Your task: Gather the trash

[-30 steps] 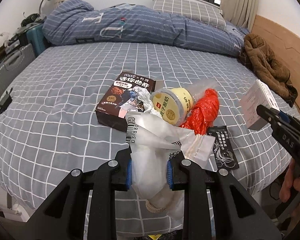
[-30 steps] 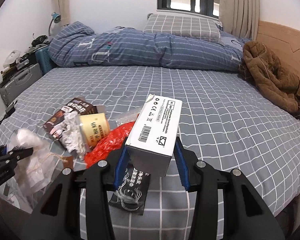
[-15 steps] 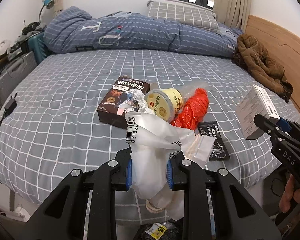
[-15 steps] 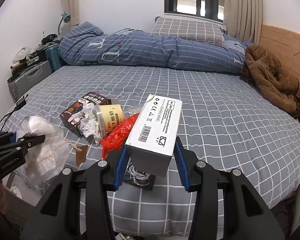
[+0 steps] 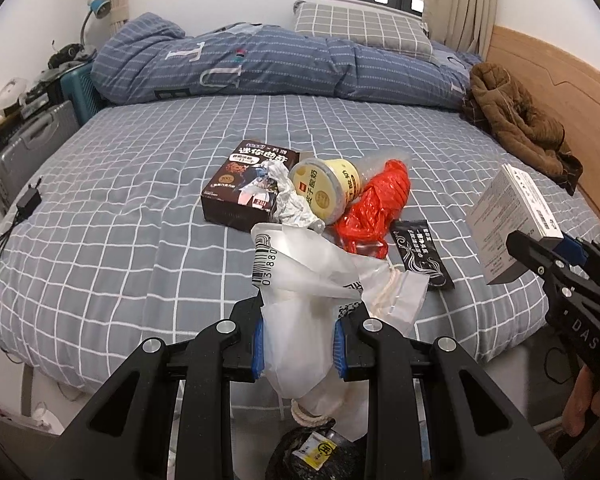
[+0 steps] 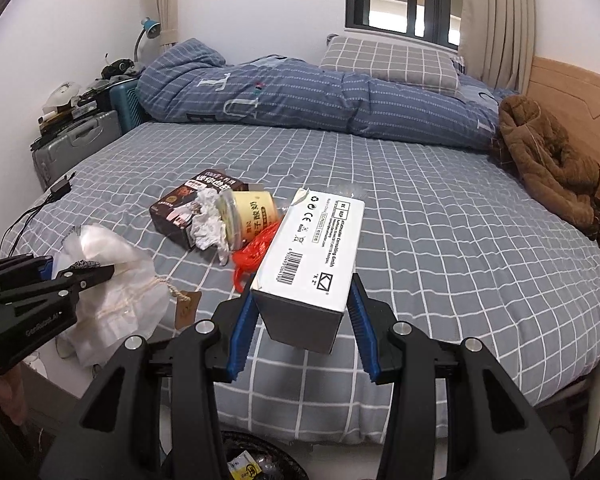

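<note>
The room was evenly and softly lit, with daylight entering through the far window [image 6: 404, 4], whose panes were overexposed. Shadows on the bed [image 5: 148, 184] were faint and diffuse. Both views were sharp, with no motion blur. Fisheye distortion bowed the edges, and black vignetting cut off the corners.

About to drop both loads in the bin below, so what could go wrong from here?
1. The left tool pinches only a fold of the loose white plastic bag; its tagged string dangles and might snag.
2. The right tool holds the white box near one end, so it could pivot or slip.
3. The black bin shows only partly at the bed's edge; a drop might miss.
</note>
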`<state>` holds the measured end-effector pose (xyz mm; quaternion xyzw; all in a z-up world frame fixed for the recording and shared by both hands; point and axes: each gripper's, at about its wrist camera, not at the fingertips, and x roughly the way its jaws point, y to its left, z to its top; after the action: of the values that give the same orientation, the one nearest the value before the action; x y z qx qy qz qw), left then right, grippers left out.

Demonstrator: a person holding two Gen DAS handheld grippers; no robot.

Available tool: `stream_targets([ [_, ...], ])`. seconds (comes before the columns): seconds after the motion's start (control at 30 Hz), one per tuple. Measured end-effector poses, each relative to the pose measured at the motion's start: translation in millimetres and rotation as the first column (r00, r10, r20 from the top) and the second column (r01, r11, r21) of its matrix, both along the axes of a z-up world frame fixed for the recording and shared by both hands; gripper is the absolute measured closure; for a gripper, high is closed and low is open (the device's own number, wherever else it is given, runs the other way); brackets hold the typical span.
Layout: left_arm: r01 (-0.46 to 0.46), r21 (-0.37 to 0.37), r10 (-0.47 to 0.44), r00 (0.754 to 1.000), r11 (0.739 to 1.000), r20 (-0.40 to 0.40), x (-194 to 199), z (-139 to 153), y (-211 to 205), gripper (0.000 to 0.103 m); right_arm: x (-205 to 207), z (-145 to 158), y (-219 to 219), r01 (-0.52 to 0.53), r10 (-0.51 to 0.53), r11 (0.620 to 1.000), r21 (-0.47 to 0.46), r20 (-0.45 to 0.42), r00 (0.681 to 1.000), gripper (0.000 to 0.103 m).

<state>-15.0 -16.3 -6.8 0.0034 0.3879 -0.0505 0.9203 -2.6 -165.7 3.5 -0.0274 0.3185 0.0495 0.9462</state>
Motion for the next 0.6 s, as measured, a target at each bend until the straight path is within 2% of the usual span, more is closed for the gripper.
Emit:
stream_targets([
  [0.6,0.019,0.002,-0.019,0.999,1.000,-0.038,-42.3,-15.2,-13.5,0.079,-51.5,-14.9,6.3,-0.017,0.018,1.000,0.010,-0.041,0.999,0.061],
])
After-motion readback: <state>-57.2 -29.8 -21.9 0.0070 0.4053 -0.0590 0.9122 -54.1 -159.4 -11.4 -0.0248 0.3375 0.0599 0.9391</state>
